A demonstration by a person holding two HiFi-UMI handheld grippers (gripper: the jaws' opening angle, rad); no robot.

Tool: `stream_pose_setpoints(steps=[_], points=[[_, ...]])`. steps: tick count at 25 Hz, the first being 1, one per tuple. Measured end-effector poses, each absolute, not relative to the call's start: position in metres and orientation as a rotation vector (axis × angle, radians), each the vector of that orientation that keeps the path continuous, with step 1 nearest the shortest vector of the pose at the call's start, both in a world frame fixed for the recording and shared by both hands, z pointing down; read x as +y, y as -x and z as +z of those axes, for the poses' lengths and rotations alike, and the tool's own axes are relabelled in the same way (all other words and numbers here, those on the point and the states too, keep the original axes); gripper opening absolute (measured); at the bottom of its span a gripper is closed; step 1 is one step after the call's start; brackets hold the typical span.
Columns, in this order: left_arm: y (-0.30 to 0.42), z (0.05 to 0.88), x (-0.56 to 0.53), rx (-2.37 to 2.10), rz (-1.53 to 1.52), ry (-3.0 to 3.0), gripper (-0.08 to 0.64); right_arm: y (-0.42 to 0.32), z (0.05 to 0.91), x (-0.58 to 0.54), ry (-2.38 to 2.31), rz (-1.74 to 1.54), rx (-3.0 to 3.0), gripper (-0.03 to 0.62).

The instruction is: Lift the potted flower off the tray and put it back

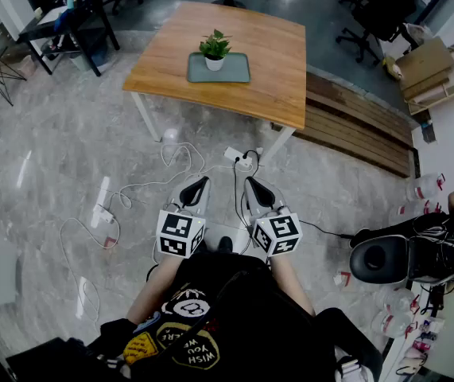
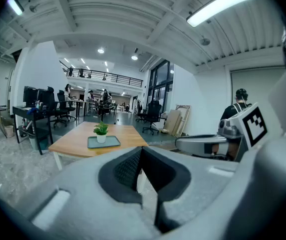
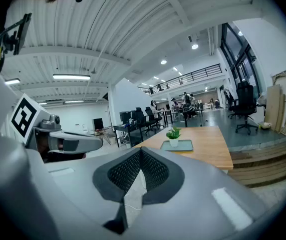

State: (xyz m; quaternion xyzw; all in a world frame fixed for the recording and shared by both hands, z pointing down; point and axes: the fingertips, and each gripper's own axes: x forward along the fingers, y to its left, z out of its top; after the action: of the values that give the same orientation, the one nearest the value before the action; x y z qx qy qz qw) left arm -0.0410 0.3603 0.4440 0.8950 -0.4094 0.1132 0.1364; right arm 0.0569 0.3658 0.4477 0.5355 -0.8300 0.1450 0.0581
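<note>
A small green potted flower (image 1: 215, 50) in a white pot stands on a grey-green tray (image 1: 219, 68) on a wooden table (image 1: 266, 62) far ahead of me. The potted flower (image 2: 101, 132) and the tray (image 2: 103, 142) show small in the left gripper view, and the potted flower (image 3: 173, 136) and the tray (image 3: 177, 145) likewise in the right gripper view. My left gripper (image 1: 199, 188) and right gripper (image 1: 254, 189) are held side by side close to my body, well short of the table. Both have their jaws together at the tips and hold nothing.
White and black cables and a power strip (image 1: 242, 159) lie on the marble floor between me and the table. A wooden step platform (image 1: 354, 130) runs along the table's right. A black stool (image 1: 382, 261) and bottles are at my right, desks and office chairs (image 1: 67, 22) beyond.
</note>
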Motion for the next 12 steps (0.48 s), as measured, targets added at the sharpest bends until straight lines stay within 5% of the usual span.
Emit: stream_pose_setpoints(steps=[12], points=[[0.0425,0.4482,0.3567,-1.204,0.325,-2.584,-0.003,-0.0564,0.4516,0.3604,-1.606,0.451,-2.529,0.002]])
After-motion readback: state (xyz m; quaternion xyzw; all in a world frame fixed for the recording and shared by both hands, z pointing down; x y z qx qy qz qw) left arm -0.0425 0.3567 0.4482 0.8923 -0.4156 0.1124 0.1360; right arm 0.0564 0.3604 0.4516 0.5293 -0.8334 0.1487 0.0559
